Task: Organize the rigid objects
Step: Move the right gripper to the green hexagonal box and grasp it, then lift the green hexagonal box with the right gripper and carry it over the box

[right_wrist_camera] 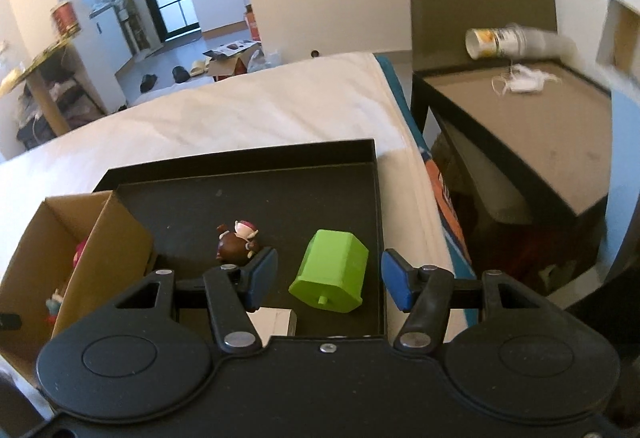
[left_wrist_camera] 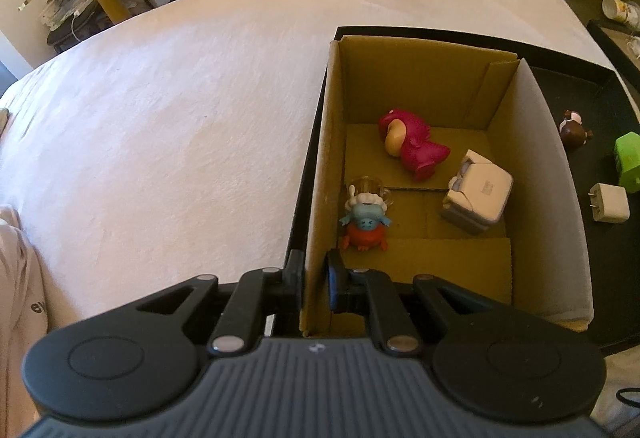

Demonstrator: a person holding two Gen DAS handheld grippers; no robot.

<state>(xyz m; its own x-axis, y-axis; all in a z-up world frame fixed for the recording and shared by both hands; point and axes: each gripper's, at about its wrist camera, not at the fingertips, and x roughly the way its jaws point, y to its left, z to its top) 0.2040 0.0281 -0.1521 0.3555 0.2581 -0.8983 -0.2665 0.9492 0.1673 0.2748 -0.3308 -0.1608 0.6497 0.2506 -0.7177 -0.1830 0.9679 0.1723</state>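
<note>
My left gripper (left_wrist_camera: 314, 280) is shut on the left wall of a cardboard box (left_wrist_camera: 320, 174) that stands in a black tray (left_wrist_camera: 592, 258). Inside the box lie a pink figure (left_wrist_camera: 416, 146), a blue and red figure (left_wrist_camera: 366, 224) and a white boxy object (left_wrist_camera: 478, 196). My right gripper (right_wrist_camera: 330, 280) is open above the tray (right_wrist_camera: 248, 194), with a green block (right_wrist_camera: 332, 272) between its fingers. A brown figure (right_wrist_camera: 238, 244) and a white charger (right_wrist_camera: 276, 322) lie in the tray beside it. The box (right_wrist_camera: 76, 250) shows at the left.
The tray sits on a white bed (left_wrist_camera: 160, 118). A dark side table (right_wrist_camera: 532, 118) stands to the right with a tipped cup stack (right_wrist_camera: 508, 40) and a white item (right_wrist_camera: 524, 82). The green block (left_wrist_camera: 630, 162), charger (left_wrist_camera: 610, 202) and brown figure (left_wrist_camera: 574, 128) show in the left wrist view.
</note>
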